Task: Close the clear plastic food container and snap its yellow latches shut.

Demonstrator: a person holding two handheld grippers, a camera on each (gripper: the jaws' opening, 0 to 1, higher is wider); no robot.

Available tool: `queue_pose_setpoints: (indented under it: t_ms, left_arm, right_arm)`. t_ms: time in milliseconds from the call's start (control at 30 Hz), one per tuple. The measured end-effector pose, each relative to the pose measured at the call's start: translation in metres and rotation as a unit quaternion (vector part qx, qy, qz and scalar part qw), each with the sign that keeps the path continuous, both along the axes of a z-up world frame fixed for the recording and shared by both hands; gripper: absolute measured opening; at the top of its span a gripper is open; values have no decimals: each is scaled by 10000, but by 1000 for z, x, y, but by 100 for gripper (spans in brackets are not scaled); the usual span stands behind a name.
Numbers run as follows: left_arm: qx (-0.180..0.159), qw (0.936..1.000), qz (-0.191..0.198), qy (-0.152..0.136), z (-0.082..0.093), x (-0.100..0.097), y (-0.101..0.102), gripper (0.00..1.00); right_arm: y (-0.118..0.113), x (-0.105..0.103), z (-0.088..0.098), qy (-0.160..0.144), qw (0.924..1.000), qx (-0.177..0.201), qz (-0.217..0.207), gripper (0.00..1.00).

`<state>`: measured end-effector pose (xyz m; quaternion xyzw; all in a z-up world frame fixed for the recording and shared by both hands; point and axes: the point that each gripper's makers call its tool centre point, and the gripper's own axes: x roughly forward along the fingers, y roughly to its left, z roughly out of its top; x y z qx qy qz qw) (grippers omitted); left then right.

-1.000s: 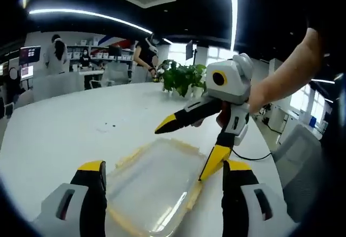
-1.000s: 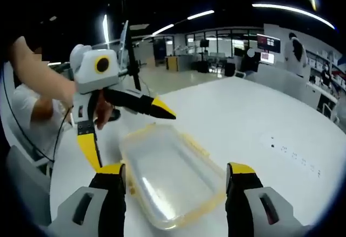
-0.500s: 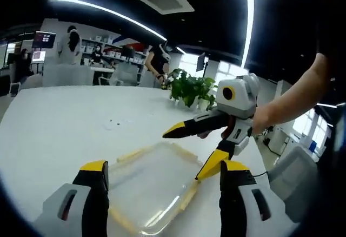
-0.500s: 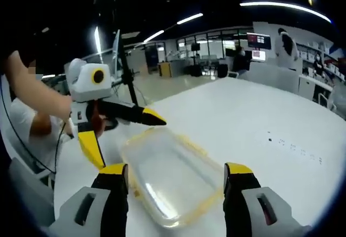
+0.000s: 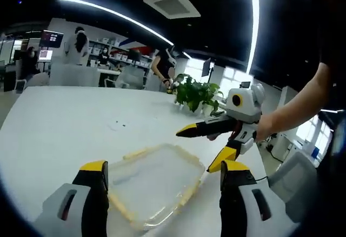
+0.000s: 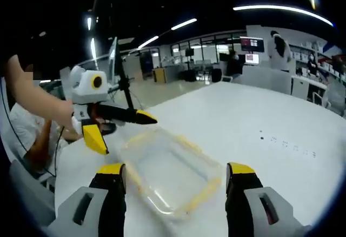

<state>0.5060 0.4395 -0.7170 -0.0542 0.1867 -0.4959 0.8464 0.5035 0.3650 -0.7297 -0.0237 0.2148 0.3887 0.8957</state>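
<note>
Both grippers' fingers spread, above closed container (image 5: 154, 185) on table (image 5: 59, 123); plant (image 5: 197, 93) in left gripper view.

An open-plan office — desks with monitors (image 6: 251, 43), ceiling strip lights (image 5: 111, 13), a potted plant (image 5: 197, 94).

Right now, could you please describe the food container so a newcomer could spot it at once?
On the big white table, look just ahead of the left tool. The container lies flat there: a clear, rounded rectangle edged with yellow latches, unlike anything else on the table.
</note>
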Motion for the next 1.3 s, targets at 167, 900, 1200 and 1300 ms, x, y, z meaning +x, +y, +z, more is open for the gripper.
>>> queue_pose_setpoints:
  t_ms: [167, 900, 1200, 1300]
  left_arm:
    - [-15, 10000, 44, -39, 6, -5, 1, 88]
    - [150, 9985, 463, -263, 13, -19, 24, 83]
    - [34, 9976, 646, -251, 19, -30, 28, 82]
    - [9, 9971, 722, -241, 19, -30, 33, 82]
  right_arm:
    - [-9, -2, 4, -14, 9999, 20, -115, 76]
    - [-23, -22, 21, -207, 9992, 126, -318, 77]
    - [-32, -36, 26, -239, 9985, 220, -442, 77]
    - [-37, -39, 29, -257, 9980, 258, -520, 77]
